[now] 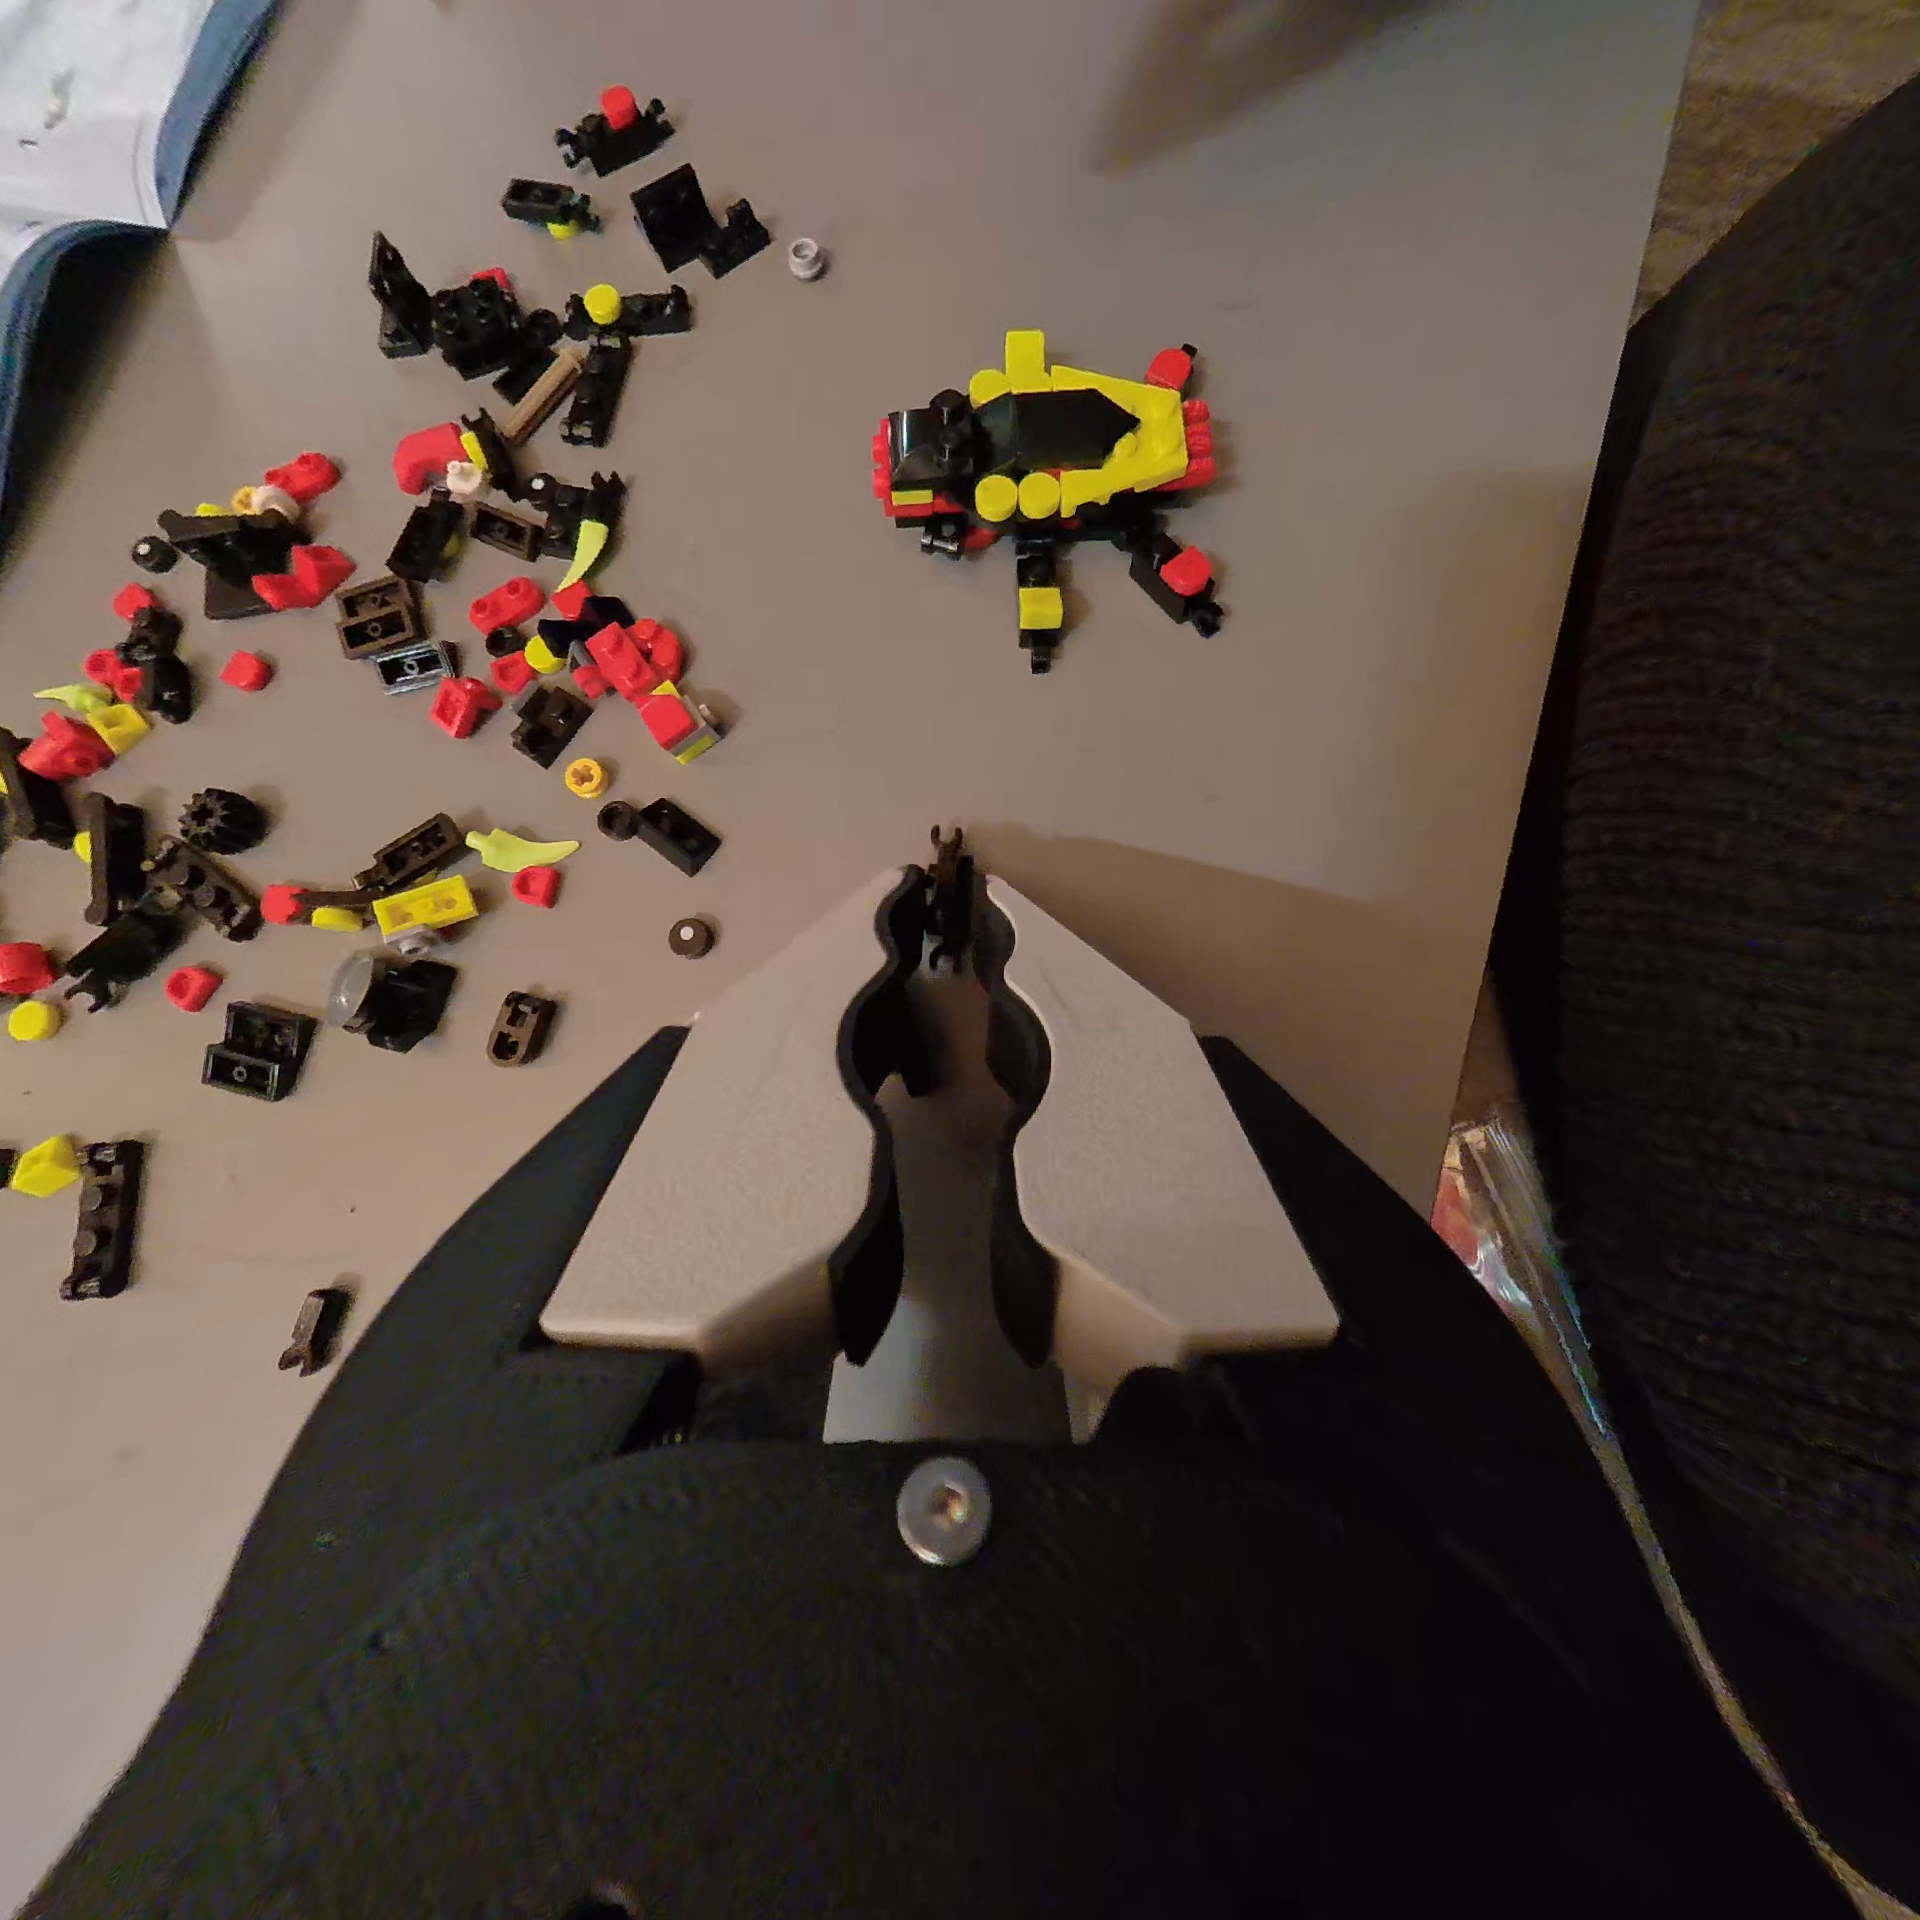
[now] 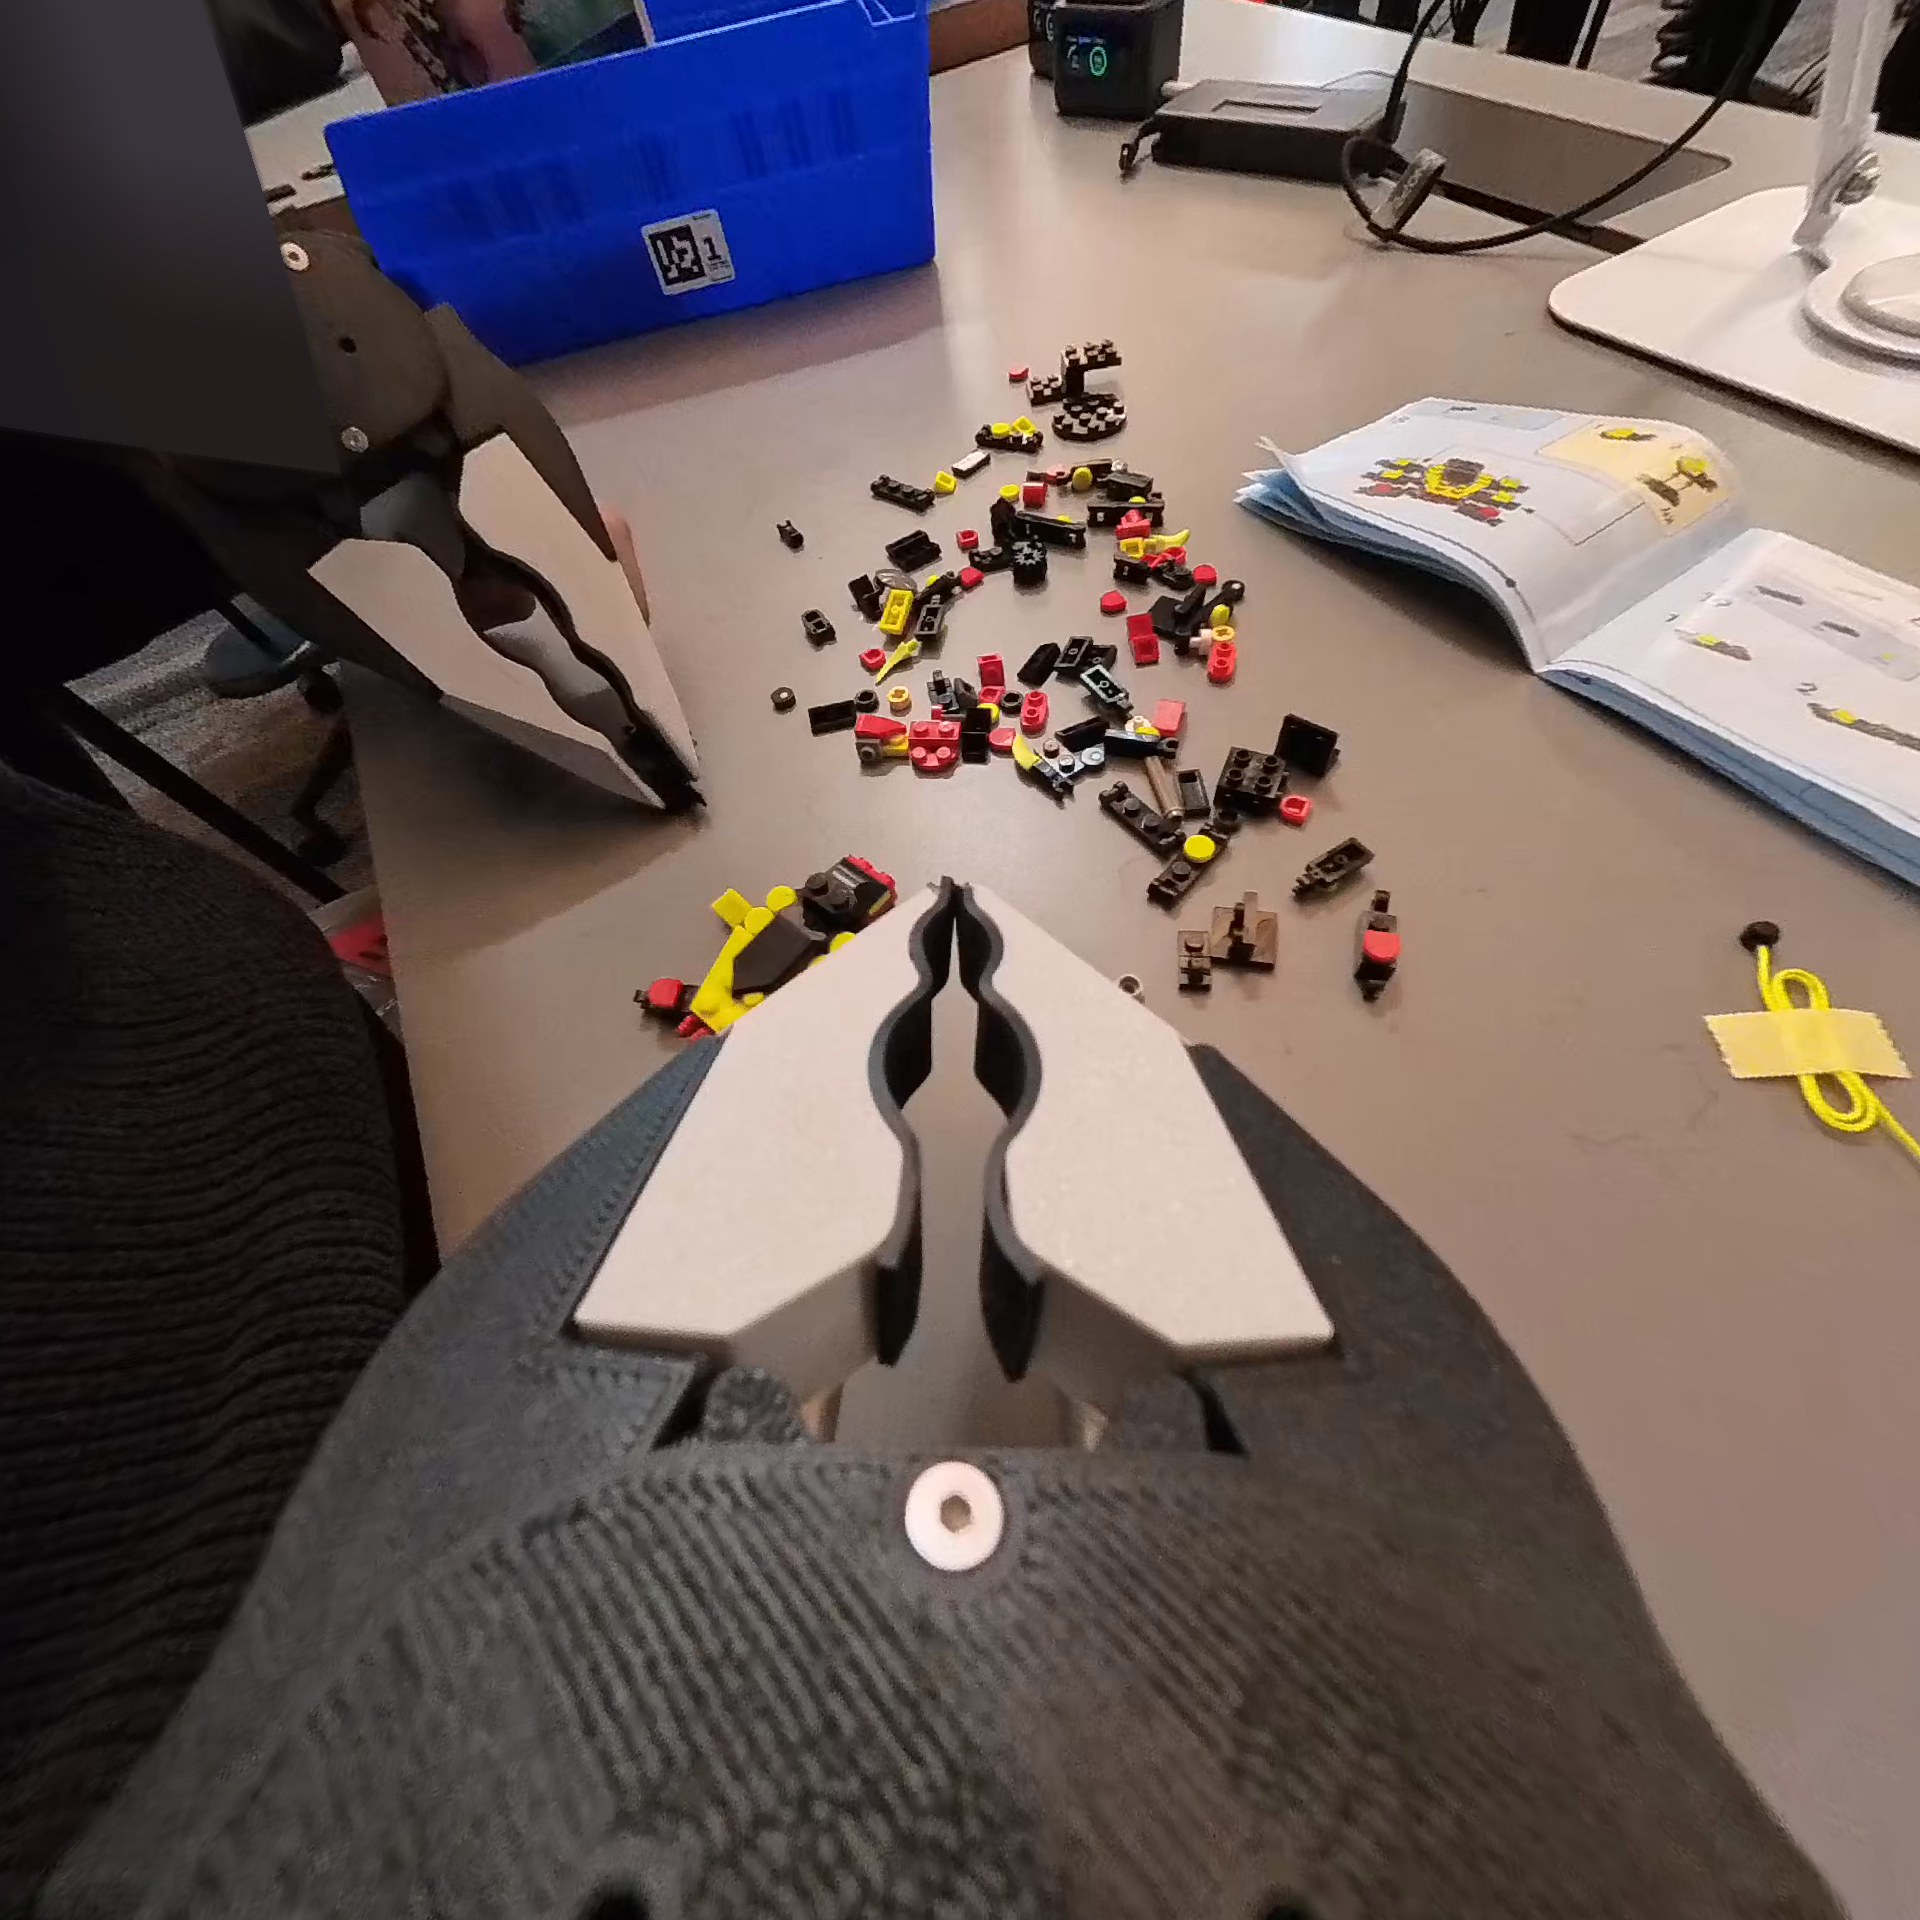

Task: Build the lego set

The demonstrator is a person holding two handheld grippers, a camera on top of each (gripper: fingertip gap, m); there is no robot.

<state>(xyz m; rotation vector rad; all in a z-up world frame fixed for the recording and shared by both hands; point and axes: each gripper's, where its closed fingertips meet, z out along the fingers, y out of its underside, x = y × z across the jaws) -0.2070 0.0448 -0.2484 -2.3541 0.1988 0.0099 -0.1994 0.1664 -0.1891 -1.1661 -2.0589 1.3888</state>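
On the table (image 1: 1299,727), left gripper (image 1: 948,883) pinches a small black clip piece (image 1: 948,899), right gripper (image 2: 948,894) clenched empty beside the half-built model (image 1: 1060,457); fitting step, likely needing careful alignment next.

Loose bricks, a part-built model and a booklet sharing one tabletop.

The grey tabletop (image 2: 1455,1195) is carrying a scatter of small black, red and yellow lego pieces (image 2: 1049,644) across its middle. The part-built yellow, red and black lego model (image 1: 1049,468) is lying apart from that scatter, nearer the table's edge, and in the right wrist view is sitting just behind the right gripper (image 2: 948,891). The open blue-edged instruction booklet (image 2: 1621,582) is lying right of the scatter. The blue plastic bin (image 2: 644,197) is standing behind the pieces. The left gripper (image 1: 948,883) is pinching a small black lego clip piece (image 1: 948,899) above the table, between scatter and edge.
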